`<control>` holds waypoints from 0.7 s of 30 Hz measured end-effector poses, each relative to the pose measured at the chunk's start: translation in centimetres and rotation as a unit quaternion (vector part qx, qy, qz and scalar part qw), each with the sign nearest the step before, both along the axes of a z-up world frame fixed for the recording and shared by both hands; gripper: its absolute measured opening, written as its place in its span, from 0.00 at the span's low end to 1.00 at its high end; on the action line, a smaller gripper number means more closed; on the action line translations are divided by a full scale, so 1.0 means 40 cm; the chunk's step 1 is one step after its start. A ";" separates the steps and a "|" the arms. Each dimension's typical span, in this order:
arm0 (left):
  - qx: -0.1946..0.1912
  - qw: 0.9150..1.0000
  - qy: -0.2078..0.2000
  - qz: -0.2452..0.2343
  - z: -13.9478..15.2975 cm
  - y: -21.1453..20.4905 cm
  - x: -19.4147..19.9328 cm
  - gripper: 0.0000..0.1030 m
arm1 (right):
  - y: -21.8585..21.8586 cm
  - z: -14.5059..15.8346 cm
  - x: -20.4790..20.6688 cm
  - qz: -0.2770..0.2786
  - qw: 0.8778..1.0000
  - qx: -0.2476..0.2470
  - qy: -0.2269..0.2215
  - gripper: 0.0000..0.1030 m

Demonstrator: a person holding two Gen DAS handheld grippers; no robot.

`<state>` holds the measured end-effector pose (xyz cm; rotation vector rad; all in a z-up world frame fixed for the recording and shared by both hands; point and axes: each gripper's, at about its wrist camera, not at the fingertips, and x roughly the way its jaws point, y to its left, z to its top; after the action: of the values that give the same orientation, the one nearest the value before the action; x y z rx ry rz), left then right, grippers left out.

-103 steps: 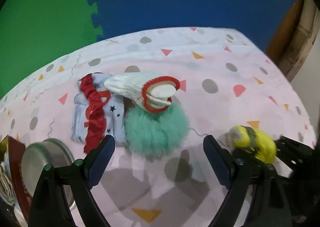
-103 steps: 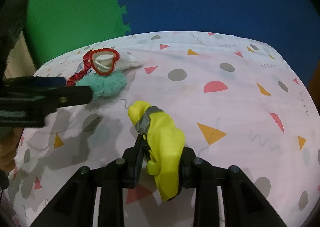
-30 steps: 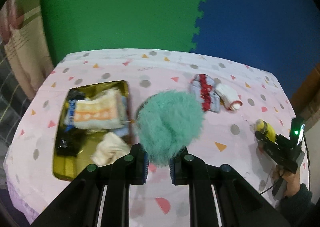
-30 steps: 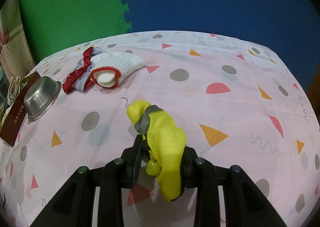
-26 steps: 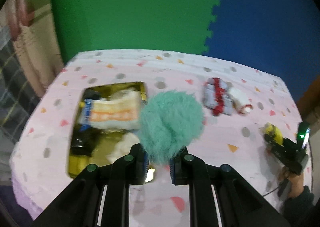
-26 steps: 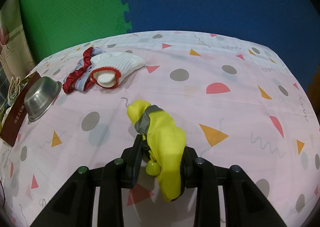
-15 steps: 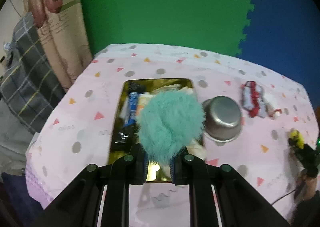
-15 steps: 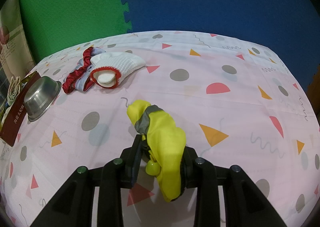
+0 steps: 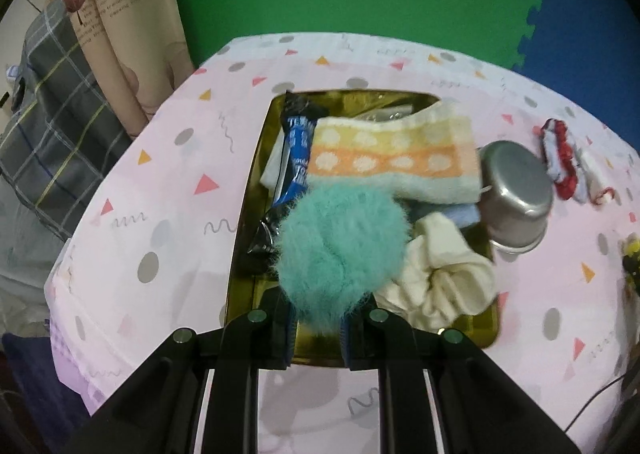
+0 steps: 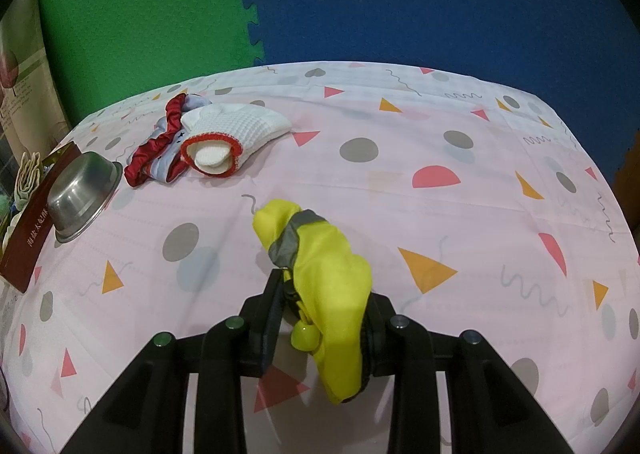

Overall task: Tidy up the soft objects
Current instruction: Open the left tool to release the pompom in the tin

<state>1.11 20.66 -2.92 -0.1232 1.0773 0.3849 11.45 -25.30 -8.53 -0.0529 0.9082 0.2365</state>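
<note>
Left wrist view: pink patterned tablecloth (image 9: 168,190), gold tray (image 9: 240,238) in the middle.
Left gripper (image 9: 318,328): clamped on a teal fluffy pompom (image 9: 342,250), held above the near part of the tray.
Tray contents: orange-and-yellow dotted towel (image 9: 392,158) across the far half; blue wrapper (image 9: 296,162) along the left side; cream cloth (image 9: 444,278) at the near right corner.
Steel bowl (image 9: 514,202): tipped, just beside the tray's right edge.
Red-trimmed cloth (image 9: 560,158): on the tablecloth, further right of the bowl.
Right wrist view: tablecloth, bowl at the left edge.
Right gripper (image 10: 320,318): closed on a yellow cloth bag (image 10: 324,278) with a grey band, low over the tablecloth.
White sock (image 10: 228,134): red cuff, lying against the red-trimmed cloth, well apart from the bag.
</note>
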 end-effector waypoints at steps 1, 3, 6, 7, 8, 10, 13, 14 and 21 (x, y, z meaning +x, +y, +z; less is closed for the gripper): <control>-0.001 1.000 0.001 0.003 -0.009 0.005 0.002 0.14 | 0.000 0.000 0.000 0.000 1.000 0.000 0.000 0.32; -0.009 1.000 0.001 0.003 -0.023 0.013 0.009 0.15 | 0.000 0.000 0.000 0.000 1.000 -0.001 0.000 0.32; -0.014 1.000 0.004 -0.002 -0.041 0.014 0.024 0.15 | -0.001 -0.001 0.001 0.000 1.000 -0.001 0.000 0.32; -0.010 1.000 0.005 -0.004 -0.047 0.012 0.031 0.15 | -0.001 -0.001 0.001 0.000 1.000 -0.001 0.000 0.32; -0.007 1.000 0.007 -0.007 -0.052 0.013 0.036 0.15 | -0.001 -0.001 0.001 0.000 1.000 -0.002 0.000 0.32; -0.011 1.000 0.013 -0.011 -0.065 0.016 0.047 0.16 | -0.001 -0.001 0.001 0.000 1.000 -0.002 0.000 0.32; -0.018 1.000 0.024 -0.005 -0.088 0.028 0.059 0.16 | 0.000 -0.001 0.001 0.000 1.000 -0.002 0.000 0.32; -0.017 1.000 0.025 -0.002 -0.092 0.030 0.060 0.16 | 0.000 -0.001 0.000 0.000 1.000 -0.002 0.000 0.32; -0.010 0.999 0.033 -0.005 -0.105 0.030 0.065 0.25 | 0.000 0.000 0.001 0.000 1.000 -0.002 0.000 0.32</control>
<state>3.69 21.84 -7.11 -0.1244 1.1473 0.3719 11.48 -25.31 -8.55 -0.0568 0.9082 0.2346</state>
